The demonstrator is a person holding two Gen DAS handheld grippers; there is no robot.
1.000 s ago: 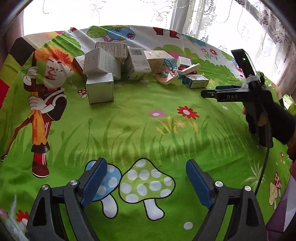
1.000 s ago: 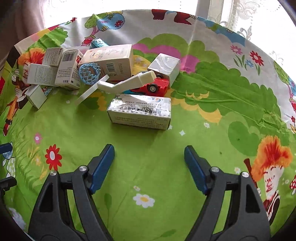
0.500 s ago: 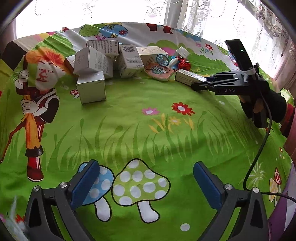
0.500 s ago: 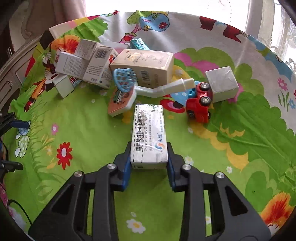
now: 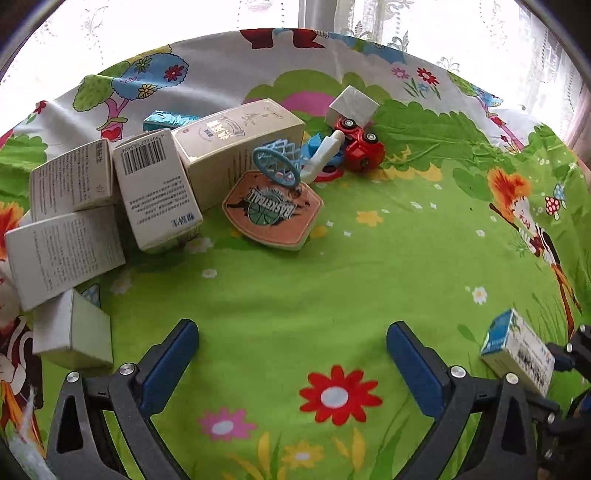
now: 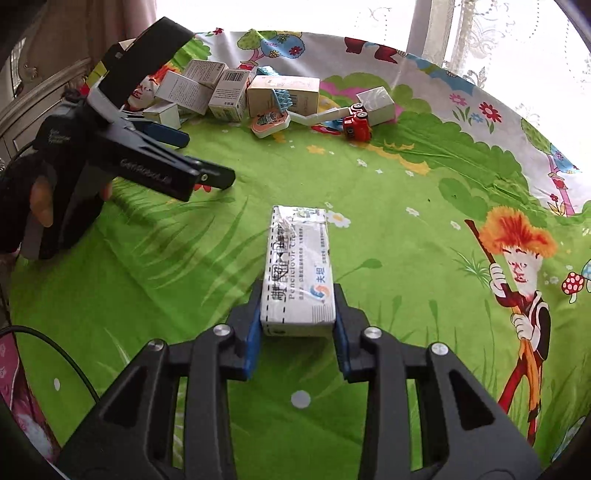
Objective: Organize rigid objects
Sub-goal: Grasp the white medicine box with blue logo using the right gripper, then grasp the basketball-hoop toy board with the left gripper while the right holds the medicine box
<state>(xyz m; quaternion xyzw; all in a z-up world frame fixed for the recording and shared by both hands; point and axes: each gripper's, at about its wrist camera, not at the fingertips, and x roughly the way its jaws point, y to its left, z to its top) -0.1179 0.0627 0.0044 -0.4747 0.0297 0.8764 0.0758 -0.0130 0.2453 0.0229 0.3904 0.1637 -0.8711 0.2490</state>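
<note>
1. R gripper was clenched on the white medicine carton, pads on both long sides at its near end; the carton stuck out forward over bare green cloth, well apart from the pile.
2. L gripper was released, jaws wide w/ nothing between, aimed at the basketball hoop toy and the barcode box.
3. Judgement: hold was near one end, so keep the carton level and set it down flat before letting go; a far-end dip could twist it in the pads.
4. Room: broad bare cloth lay between grippers and pile. Clutter incl. the red toy car hugged the far side, near the cloth's edge by the curtain.
5. L gripper sat just beside the R gripper's path, so watch for a knock.
</note>
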